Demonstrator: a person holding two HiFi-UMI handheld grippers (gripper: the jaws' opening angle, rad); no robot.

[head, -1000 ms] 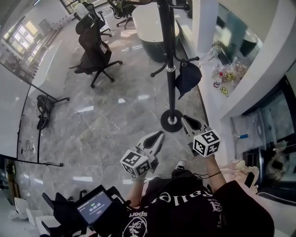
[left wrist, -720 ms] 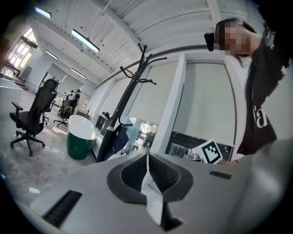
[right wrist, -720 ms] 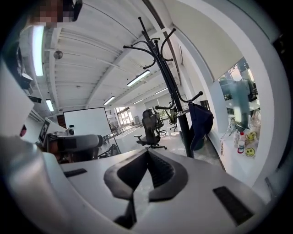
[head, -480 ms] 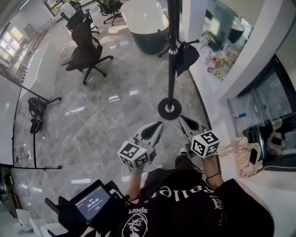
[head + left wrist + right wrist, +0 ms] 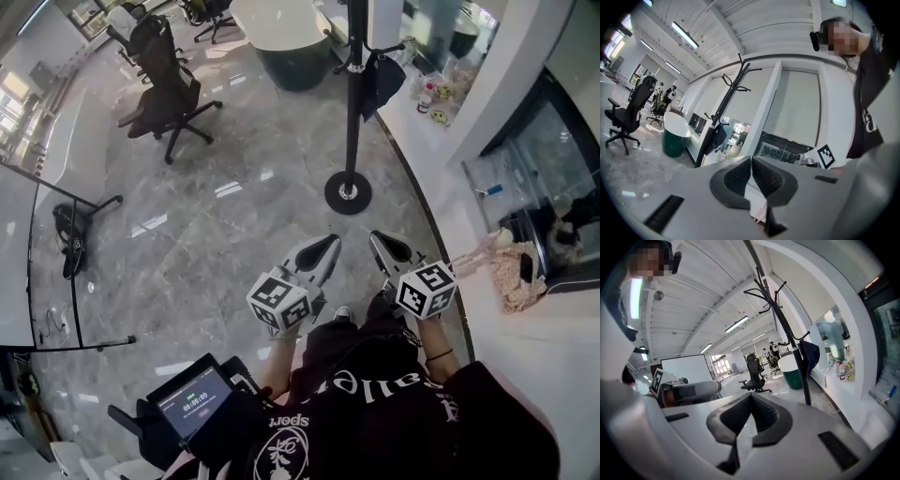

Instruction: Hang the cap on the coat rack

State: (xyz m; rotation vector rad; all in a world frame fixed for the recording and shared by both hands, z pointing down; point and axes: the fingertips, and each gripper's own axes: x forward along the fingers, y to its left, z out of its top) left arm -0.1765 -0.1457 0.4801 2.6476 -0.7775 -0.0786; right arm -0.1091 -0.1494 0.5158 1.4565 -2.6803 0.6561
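Head view shows the cap (image 5: 382, 82) hanging on the coat rack (image 5: 353, 112), well ahead of the left hand-held gripper (image 5: 328, 246) and right hand-held gripper (image 5: 379, 240). Both have jaws pressed together, holding nothing; the right looks nearer.

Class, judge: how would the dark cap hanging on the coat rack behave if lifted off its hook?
The cap droops limply where it hangs, so it is probably soft and floppy. A thin arm of the coat rack carries it without visible sagging, so it is likely light.
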